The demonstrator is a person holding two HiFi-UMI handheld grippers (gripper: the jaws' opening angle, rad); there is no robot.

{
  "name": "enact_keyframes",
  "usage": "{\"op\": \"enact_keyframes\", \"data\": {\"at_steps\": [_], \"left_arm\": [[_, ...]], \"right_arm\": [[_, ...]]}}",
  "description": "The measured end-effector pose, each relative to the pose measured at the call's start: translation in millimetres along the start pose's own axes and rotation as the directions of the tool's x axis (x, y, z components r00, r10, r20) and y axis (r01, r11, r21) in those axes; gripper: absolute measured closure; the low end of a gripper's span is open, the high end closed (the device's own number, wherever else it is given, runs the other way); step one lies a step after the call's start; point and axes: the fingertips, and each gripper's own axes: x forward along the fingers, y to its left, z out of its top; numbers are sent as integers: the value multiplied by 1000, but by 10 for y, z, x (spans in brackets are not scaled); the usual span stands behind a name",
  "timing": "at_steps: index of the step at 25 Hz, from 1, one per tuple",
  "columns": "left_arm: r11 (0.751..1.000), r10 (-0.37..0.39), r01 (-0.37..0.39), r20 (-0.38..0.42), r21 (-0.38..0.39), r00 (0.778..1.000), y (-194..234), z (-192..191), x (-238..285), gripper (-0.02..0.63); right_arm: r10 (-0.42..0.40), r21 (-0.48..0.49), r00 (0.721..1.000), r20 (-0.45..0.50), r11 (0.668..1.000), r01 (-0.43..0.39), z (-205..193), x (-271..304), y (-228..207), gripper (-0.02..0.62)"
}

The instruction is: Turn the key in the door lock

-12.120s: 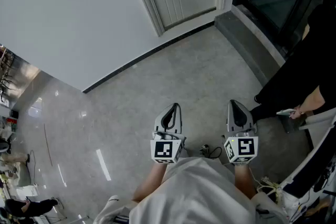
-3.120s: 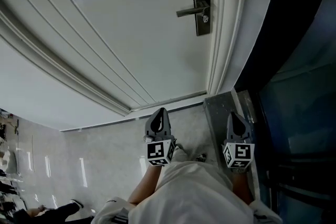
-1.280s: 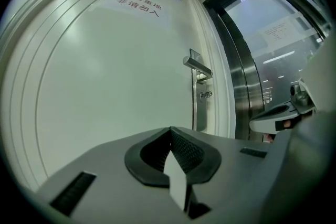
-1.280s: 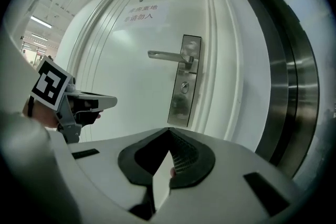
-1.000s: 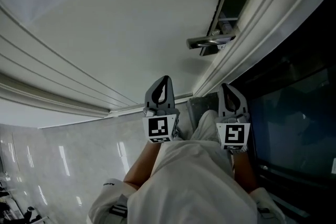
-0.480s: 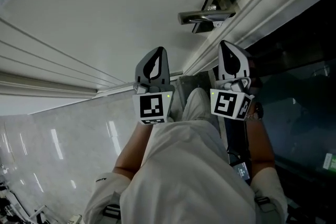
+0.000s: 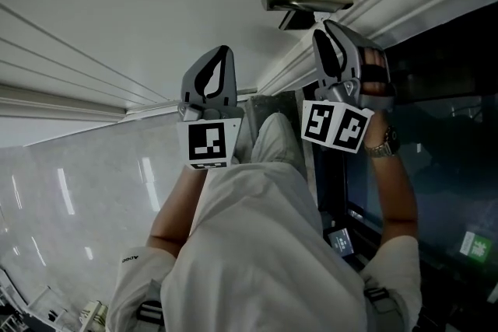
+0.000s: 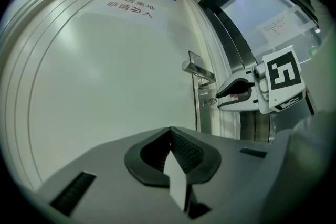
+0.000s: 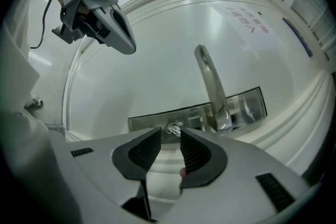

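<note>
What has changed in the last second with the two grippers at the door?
The right gripper has lifted toward the lock plate, rolled onto its side, and its jaws have just been opening; the key sits beyond the gap, not gripped. The left gripper stays shut and barely moved. The door handle is unchanged.

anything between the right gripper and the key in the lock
Nothing visible. The right gripper, jaws just opened and empty, faces the key; the lever handle stands off to one side.
</note>
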Motion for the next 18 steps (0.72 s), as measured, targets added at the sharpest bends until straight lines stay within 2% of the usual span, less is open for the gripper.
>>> {"op": "enact_keyframes", "data": {"at_steps": [2, 5, 13, 18], "left_arm": [[1000, 3, -3, 4, -1, 1000, -2, 11, -12, 600], [1000, 9, -9, 7, -5, 1000, 5, 20, -34, 600], [1000, 16, -16, 2, -15, 1000, 9, -11, -79, 600], [1000, 20, -21, -7, -23, 1000, 12, -51, -109, 600]], "right_arm": [[4, -36, 1000, -20, 999, -5, -38, 43, 8, 498], [-49, -94, 999, -22, 994, 47, -34, 77, -36, 497], [-116, -138, 993, -23, 984, 112, -29, 113, -84, 499], [-164, -211, 986, -19, 965, 156, -44, 128, -74, 499]]}}
